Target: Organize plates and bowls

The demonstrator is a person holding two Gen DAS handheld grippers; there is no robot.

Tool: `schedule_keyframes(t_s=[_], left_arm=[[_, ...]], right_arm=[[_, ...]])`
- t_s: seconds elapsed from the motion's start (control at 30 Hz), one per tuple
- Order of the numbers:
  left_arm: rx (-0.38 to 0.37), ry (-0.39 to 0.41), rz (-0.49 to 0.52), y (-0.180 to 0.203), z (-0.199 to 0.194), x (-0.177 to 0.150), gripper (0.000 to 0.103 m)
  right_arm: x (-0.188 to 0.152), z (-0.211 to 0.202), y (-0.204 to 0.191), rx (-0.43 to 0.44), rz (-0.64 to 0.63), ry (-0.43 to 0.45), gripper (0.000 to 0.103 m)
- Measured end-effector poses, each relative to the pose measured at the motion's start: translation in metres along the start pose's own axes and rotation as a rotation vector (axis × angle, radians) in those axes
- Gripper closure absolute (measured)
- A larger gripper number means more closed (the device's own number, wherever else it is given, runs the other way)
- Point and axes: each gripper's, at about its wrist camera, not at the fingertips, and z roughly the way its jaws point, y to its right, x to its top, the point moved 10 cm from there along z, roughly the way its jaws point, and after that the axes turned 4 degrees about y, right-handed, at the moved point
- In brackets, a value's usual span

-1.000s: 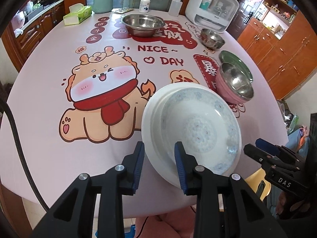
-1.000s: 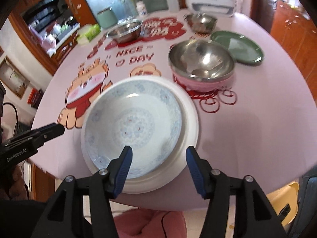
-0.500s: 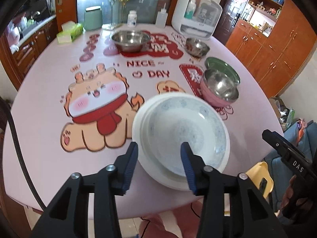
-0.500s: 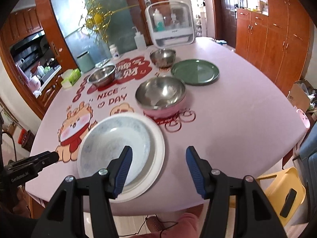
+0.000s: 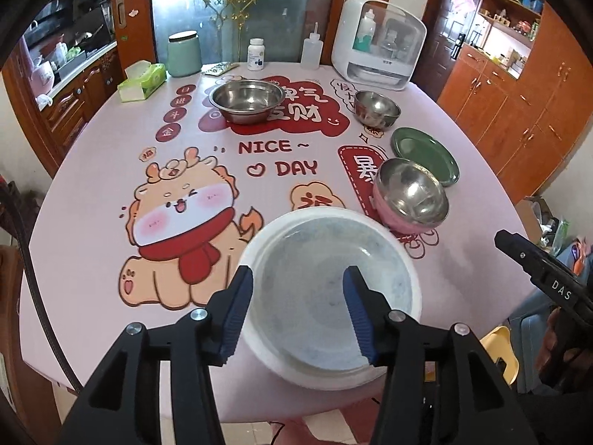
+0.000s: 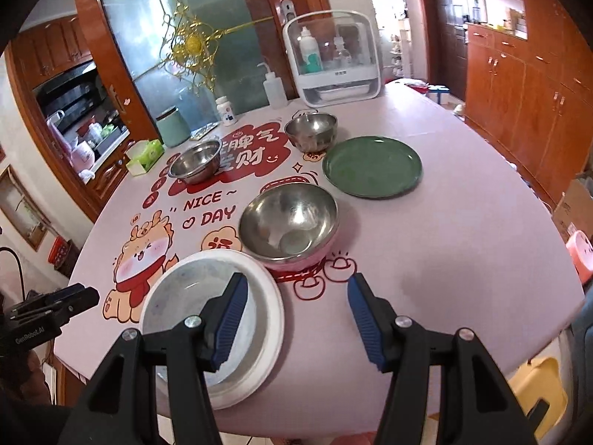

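Hand-held gripper (image 5: 298,309) above patterned plate (image 5: 330,296)

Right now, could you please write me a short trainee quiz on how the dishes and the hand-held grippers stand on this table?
1. True or false: the patterned plate rests inside the white plate.
2. Which dish touches the table beside the small steel bowl? A) green plate B) a glass cup C) a wooden tray
3. Fill in: both the left hand-held gripper and the right hand-held gripper hold ____.

Key: 1 true; 2 A; 3 nothing. The left jaws have just been opening, with nothing pressed between them.
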Motion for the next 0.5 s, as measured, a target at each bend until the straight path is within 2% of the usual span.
schedule_keyframes(t_s=[0.33,0.43,0.5], left_arm=[[-0.034,-0.015,-0.023,0.066,0.025,0.026,0.053],[-0.01,-0.024,-0.009,0.085,0.034,0.036,0.046],[-0.007,-0.024,0.002,0.099,0.041,0.043,0.045]], right_arm=[[0.033,0.022,0.048,0.078,-0.004,-0.058,0.046],[0.043,0.028,0.067,0.089,0.003,-0.074,0.046],[0.048,0.032,0.08,0.099,0.007,-0.083,0.046]])
